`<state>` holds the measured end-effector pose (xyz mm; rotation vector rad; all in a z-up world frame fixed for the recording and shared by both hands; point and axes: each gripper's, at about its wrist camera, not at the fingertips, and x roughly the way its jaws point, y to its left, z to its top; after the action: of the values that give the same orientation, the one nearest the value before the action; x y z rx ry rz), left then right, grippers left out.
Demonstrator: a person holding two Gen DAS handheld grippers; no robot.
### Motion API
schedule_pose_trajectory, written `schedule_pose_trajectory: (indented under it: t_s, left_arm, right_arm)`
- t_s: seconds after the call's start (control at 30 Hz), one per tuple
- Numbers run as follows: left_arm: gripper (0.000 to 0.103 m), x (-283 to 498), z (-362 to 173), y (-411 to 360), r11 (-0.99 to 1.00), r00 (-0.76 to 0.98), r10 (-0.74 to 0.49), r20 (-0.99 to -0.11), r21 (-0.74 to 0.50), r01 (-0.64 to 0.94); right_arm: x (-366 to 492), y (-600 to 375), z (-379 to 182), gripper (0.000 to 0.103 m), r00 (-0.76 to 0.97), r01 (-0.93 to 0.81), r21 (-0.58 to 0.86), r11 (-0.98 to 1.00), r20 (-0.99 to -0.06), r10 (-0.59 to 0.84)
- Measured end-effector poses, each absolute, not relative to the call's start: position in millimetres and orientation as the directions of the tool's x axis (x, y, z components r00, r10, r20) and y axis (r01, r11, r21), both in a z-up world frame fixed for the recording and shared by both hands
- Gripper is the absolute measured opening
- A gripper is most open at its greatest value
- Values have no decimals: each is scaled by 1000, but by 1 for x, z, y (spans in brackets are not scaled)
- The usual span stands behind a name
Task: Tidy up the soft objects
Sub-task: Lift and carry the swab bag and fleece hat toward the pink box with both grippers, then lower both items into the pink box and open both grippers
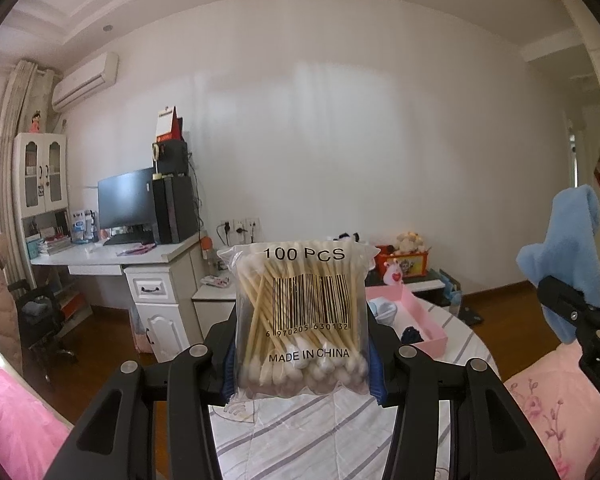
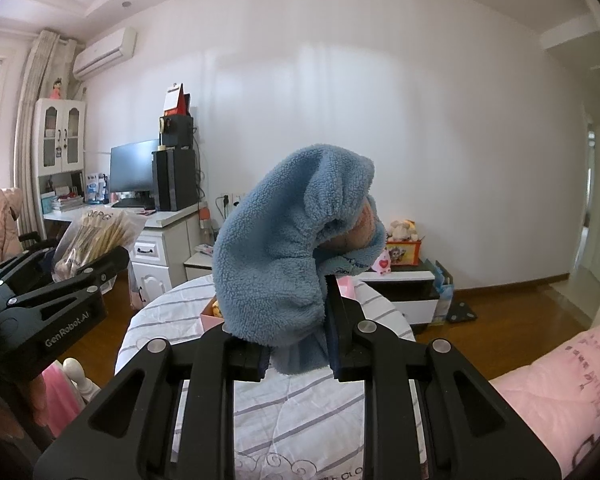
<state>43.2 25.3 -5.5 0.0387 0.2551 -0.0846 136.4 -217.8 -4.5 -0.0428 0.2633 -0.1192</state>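
Left gripper [image 1: 302,360] clamped on upright bag of cotton swabs [image 1: 302,316], jaws partly apart, above striped table [image 1: 300,432]. Right gripper [image 2: 296,344] nearly closed, pinching blue fleece cloth [image 2: 276,256]; pink box [image 1: 420,312] at 1 o'clock of the bag

swab bag [image 1: 302,316] "100 PCS", "MADE IN CHINA", left gripper [image 2: 96,260] "GenRobot.AI"

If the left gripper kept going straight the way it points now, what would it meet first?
Probably the pink box on the striped table cover, just beyond the held cotton swab bag in the left gripper; depth is uncertain, and it might pass over the box.
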Motion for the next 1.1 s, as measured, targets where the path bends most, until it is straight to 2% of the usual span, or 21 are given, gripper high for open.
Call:
schedule_pose_trajectory:
  t_s: [0.27,1.1]
  left_arm:
    - [46,78,-7,31,996,952,-74,-299,33,87]
    - [46,275,9,10,987,893,-135,-430,17,158]
  right_arm:
    - [166,-223,-13,22,953,103,-44,994,-283,-111]
    - [302,-267,-44,13,900,135,-41,990,-412,-140]
